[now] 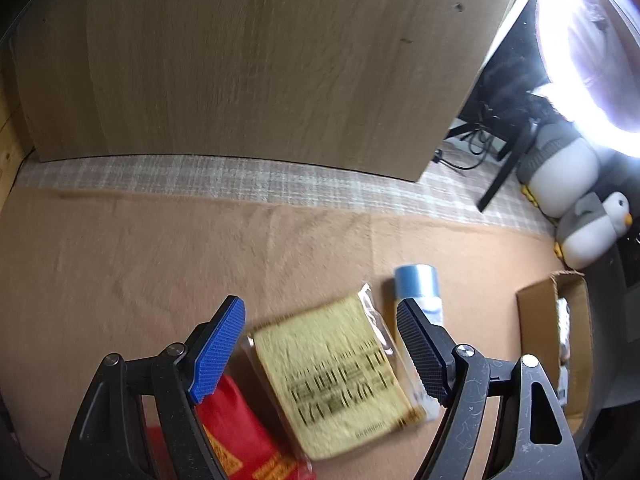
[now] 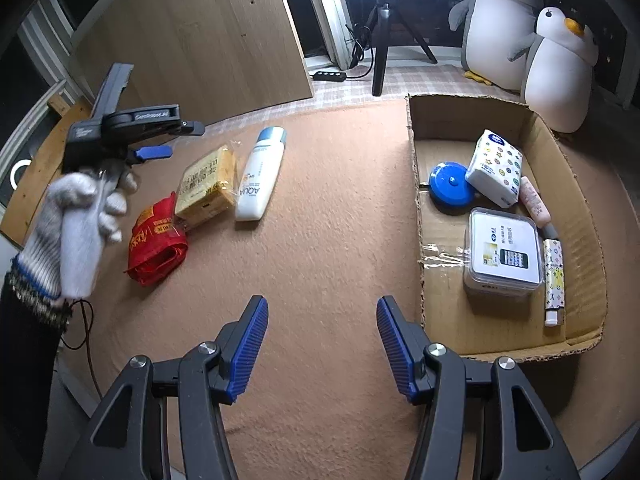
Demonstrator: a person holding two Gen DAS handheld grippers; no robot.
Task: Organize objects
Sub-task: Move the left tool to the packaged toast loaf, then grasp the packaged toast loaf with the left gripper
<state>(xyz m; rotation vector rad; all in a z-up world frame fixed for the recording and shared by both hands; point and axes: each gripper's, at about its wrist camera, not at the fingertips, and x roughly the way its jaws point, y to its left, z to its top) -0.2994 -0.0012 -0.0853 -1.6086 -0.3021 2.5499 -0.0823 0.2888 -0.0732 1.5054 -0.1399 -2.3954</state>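
A yellow wrapped packet lies on the tan cloth between a red pouch and a white bottle with a blue cap. My left gripper is open and hovers over the yellow packet, jaws either side of it, not touching; it also shows in the right wrist view. My right gripper is open and empty, low over bare cloth, left of the cardboard box.
The box holds a blue round case, a tissue pack, a clear plastic case and small tubes. Two plush penguins, a tripod and a leaning wood panel stand behind.
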